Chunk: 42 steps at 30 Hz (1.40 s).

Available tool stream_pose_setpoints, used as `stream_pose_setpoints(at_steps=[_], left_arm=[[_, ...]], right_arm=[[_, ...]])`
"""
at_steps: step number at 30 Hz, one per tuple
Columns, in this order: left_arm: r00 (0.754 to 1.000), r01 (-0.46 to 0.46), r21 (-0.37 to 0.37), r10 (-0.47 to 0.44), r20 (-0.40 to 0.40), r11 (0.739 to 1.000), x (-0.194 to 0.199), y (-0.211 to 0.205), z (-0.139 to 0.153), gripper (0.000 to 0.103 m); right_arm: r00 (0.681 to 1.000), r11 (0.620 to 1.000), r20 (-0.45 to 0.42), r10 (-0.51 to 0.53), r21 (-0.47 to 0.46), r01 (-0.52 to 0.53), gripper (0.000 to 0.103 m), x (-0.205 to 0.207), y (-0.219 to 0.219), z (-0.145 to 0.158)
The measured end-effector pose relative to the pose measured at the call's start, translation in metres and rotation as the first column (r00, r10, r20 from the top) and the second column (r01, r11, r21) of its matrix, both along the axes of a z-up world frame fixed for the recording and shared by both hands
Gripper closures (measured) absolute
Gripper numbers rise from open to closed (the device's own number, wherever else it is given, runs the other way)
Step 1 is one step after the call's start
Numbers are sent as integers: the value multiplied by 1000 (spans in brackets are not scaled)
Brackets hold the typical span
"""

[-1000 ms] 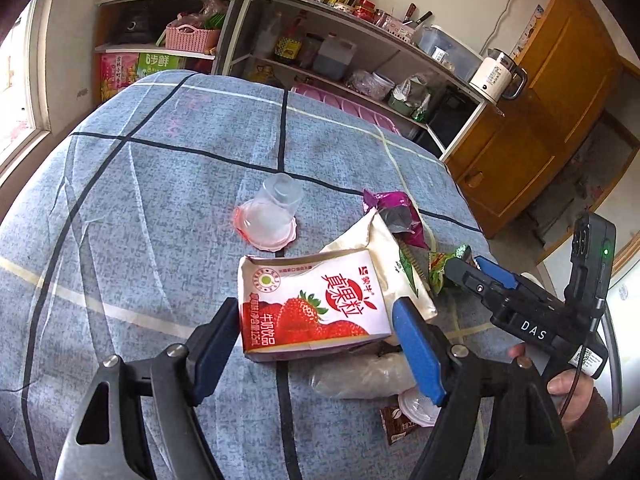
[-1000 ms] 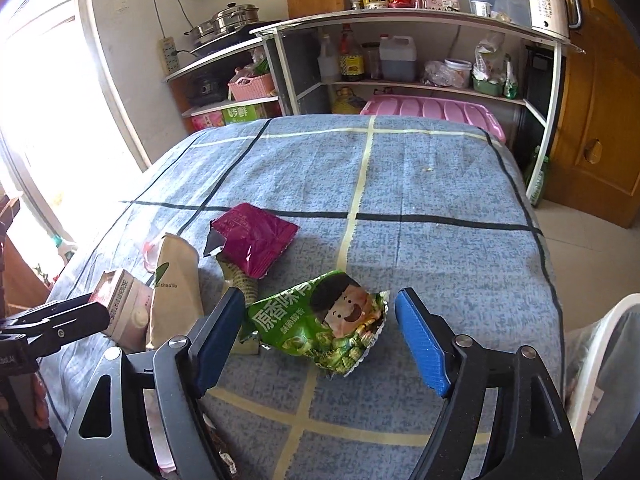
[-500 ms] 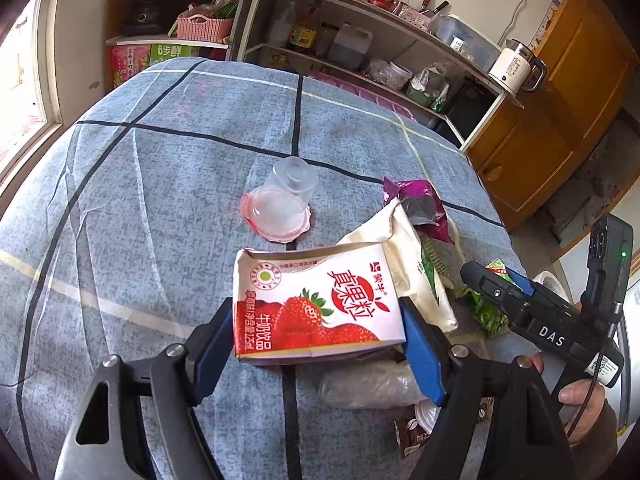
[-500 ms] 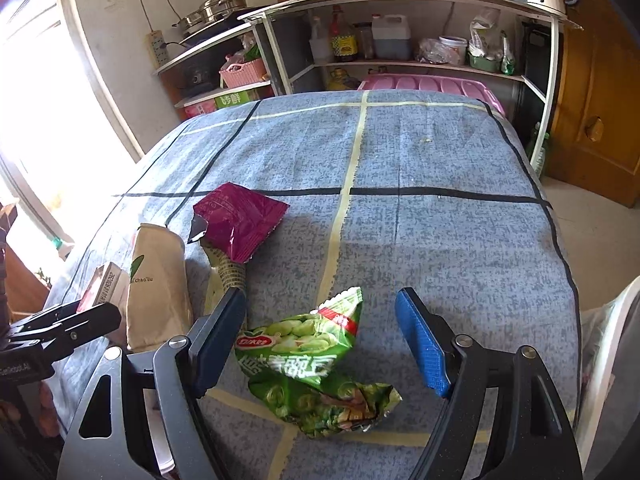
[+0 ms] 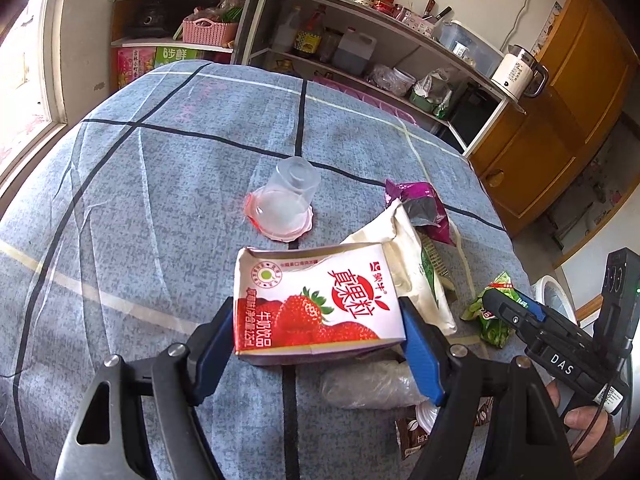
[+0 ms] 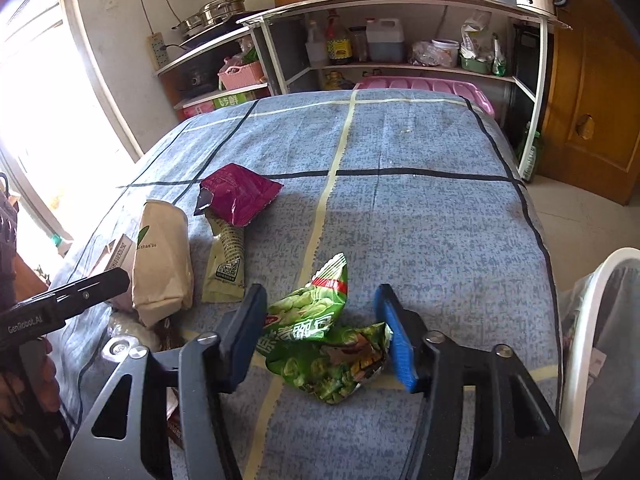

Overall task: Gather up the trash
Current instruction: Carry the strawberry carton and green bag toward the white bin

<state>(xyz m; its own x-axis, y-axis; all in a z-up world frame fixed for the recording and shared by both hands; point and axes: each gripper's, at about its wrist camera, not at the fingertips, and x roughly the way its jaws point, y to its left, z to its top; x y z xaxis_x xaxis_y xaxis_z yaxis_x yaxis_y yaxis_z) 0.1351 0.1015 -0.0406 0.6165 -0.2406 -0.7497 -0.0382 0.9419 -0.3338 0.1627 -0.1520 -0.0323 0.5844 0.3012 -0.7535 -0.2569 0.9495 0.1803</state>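
Note:
My left gripper [image 5: 318,340] is shut on a red-and-white strawberry milk carton [image 5: 316,300], its pads pressed on both sides. My right gripper [image 6: 322,334] is closing around a crumpled green snack bag [image 6: 324,340]; both pads touch it. Near them on the blue checked tablecloth [image 6: 420,208] lie a beige paper bag [image 6: 162,256], a purple foil wrapper [image 6: 236,194], a cream sachet [image 6: 226,256] and an overturned clear plastic cup [image 5: 286,204]. The right gripper shows in the left wrist view [image 5: 520,316].
A clear plastic wrapper [image 5: 368,388] and a brown sachet [image 5: 416,428] lie under the carton. A white bin [image 6: 596,344] with a liner stands at the table's right edge. Metal shelves [image 6: 400,28] and a wooden cabinet [image 6: 592,80] stand behind.
My left gripper closed on the milk carton and raised it slightly. My right gripper narrowed around the green snack bag, which crumpled and shifted between the pads.

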Motion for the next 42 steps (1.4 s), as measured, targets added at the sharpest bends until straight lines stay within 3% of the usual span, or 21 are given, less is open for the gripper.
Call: stream_pose_setpoints(at_steps=[1,4,21,33,42], left_arm=[[1000,-3,-1,3,1,1000,-1,0,0,25],[1000,-5,-8,5,4,1000,-3,0,1,25],[996,4,-12,-3,85,1000,-21,-5,32,25],[981,114,41,-119,152,993,-27,-60,65,25],[952,251,61,-257,164,966,-27,-128,74,25]], right_arm=[[1000,1000,5,-5,1,5,66,0,-2,1],[1000,1000,4,3,3,-3,70,-2,-3,2],[995,997,98,-34,78,26,74,-21,-17,31],[980,987,152,-127,119,109,73,-47,-64,57],[957,969,173,-233,119,215,73,-68,-122,68]])
